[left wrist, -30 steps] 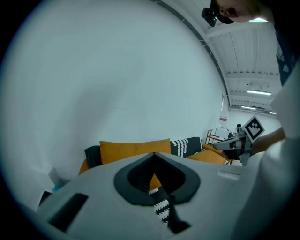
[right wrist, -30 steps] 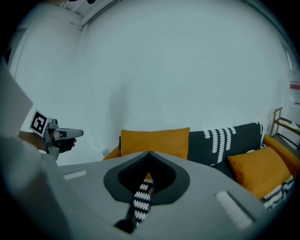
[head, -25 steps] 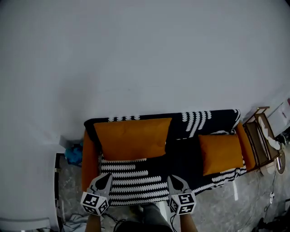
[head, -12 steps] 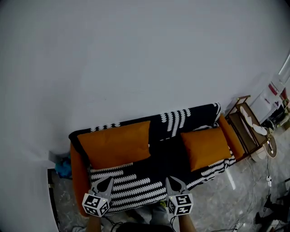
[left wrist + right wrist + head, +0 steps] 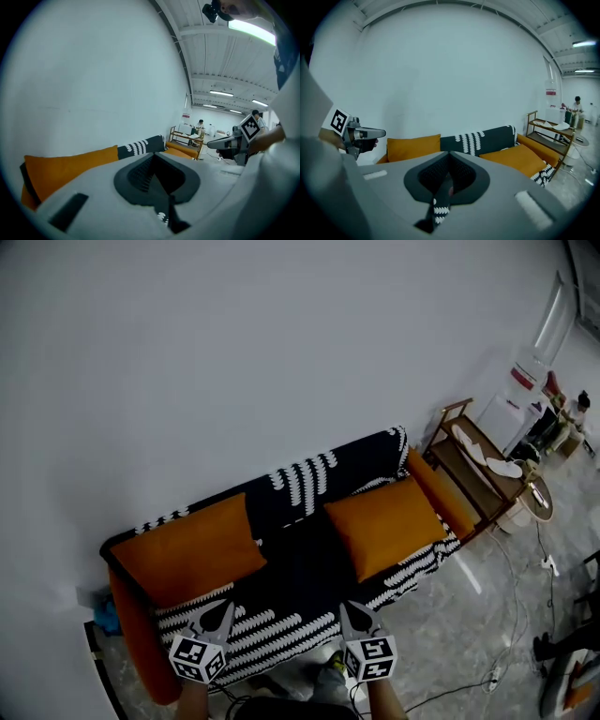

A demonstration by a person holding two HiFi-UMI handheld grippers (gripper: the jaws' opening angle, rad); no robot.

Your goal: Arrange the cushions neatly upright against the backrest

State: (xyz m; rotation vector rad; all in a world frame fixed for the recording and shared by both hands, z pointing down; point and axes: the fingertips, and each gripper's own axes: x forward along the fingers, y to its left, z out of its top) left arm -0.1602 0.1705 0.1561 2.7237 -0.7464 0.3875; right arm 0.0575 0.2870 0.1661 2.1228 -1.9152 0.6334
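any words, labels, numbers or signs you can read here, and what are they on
No text here can be read.
Red-and-white sign on the far wall: too small and blurred to read.
Square markers on the left gripper and right gripper: black-and-white patterns, no letters or numbers.
Sofa cover: white woven pattern only, no print.

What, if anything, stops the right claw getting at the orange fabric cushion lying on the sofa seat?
Probably nothing, so yes: only bare patterned sofa seat lies between the shut right claw and that orange fabric cushion.
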